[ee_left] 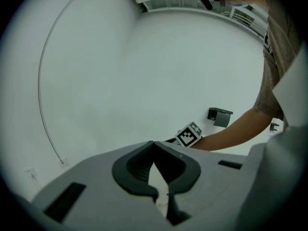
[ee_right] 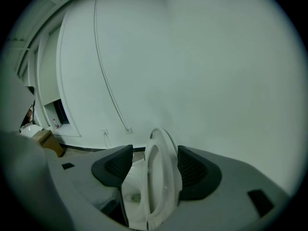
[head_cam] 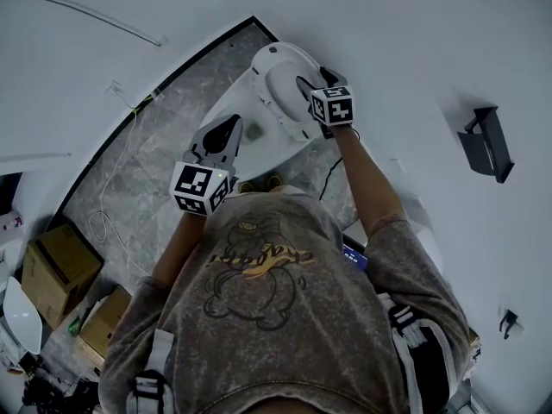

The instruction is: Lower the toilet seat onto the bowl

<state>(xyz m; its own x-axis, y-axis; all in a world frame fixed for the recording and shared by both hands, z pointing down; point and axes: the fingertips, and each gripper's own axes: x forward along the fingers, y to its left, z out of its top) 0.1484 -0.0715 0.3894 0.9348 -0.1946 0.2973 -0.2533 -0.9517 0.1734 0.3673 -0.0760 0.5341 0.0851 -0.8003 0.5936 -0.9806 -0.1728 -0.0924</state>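
Note:
The white toilet seat (head_cam: 278,84) stands raised against the wall above the bowl (head_cam: 246,132). In the right gripper view the seat (ee_right: 161,177) rises upright between the two dark pads (ee_right: 113,165). My right gripper (ee_right: 154,162) is open around it, with a gap on the left side through which the bowl (ee_right: 131,194) shows. In the head view the right gripper (head_cam: 312,89) sits at the seat's right edge. My left gripper (head_cam: 235,123) hovers over the bowl's near left side. It is shut with nothing held, and its tips (ee_left: 153,146) meet in front of the bare wall.
A paper holder (head_cam: 486,143) hangs on the wall at right. Cardboard boxes (head_cam: 56,266) stand on the grey floor at left, and a white cable (head_cam: 112,188) trails past them. The person's feet (head_cam: 260,182) stand just before the bowl.

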